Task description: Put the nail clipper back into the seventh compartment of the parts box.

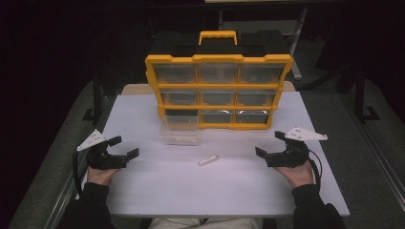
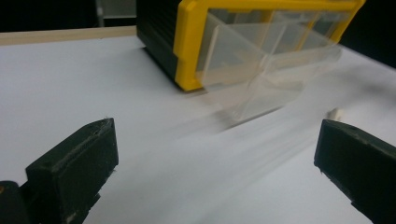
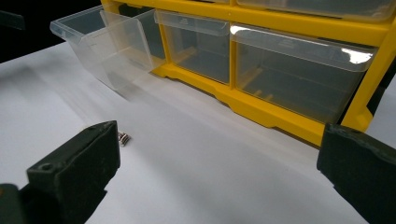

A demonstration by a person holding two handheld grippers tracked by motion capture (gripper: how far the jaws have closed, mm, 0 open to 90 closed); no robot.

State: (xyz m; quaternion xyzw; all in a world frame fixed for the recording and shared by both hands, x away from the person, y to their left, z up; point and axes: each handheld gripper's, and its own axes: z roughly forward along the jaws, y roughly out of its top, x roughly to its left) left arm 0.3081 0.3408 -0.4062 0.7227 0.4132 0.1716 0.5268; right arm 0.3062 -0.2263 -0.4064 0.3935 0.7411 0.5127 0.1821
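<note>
A yellow and black drawer organizer (image 1: 218, 90) stands upright at the back of the white table (image 1: 157, 186). Its bottom-left clear drawer (image 1: 179, 130) is pulled out and tipped forward; I also see this clear drawer (image 2: 261, 79) in the left gripper view and the clear drawer (image 3: 105, 44) in the right gripper view. A small white part (image 1: 208, 161) lies on the table in front, the same small part (image 3: 123, 138) near the right gripper's jaw. My left gripper (image 1: 127, 146) is open at the table's left, and my right gripper (image 1: 270, 143) is open at its right; both hold nothing.
A yellow carry handle (image 1: 218, 36) tops the organizer. The table's wooden edge (image 2: 65, 35) runs behind it. Dark floor surrounds the table on both sides.
</note>
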